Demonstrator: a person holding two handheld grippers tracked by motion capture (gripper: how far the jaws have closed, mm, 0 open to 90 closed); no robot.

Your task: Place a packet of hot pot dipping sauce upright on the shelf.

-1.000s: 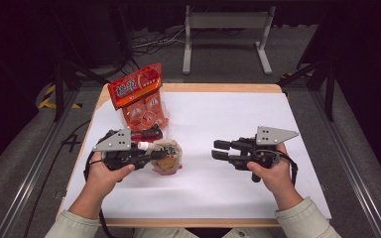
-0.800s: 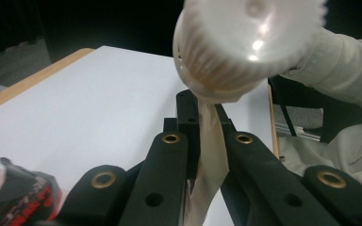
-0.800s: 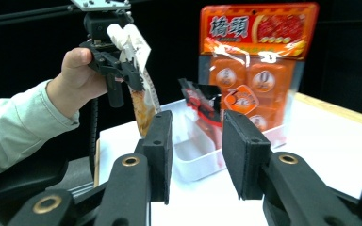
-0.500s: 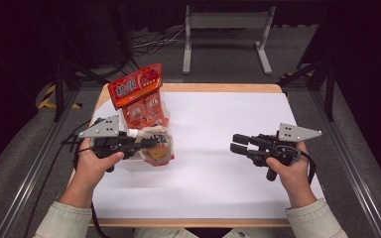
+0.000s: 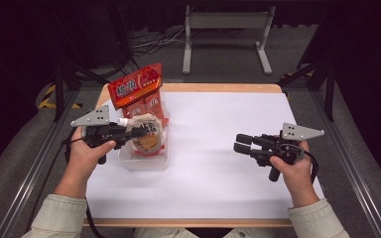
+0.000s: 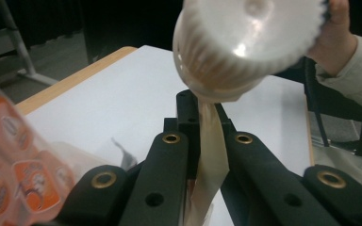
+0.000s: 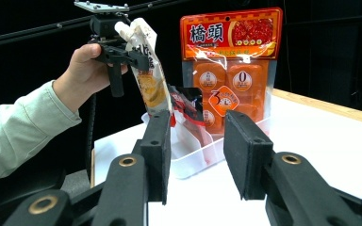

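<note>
Clear tub (image 5: 146, 161) with orange packet (image 5: 138, 89), apparently other sachets.

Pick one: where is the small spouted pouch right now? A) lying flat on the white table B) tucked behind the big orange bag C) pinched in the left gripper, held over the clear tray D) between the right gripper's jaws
C: the left gripper is shut on the pouch, which hangs above the clear tray; the right gripper holds nothing, its jaws apart.

Left gripper (image 7: 122, 52) clamping hanging pouch (image 7: 147, 66)
</note>
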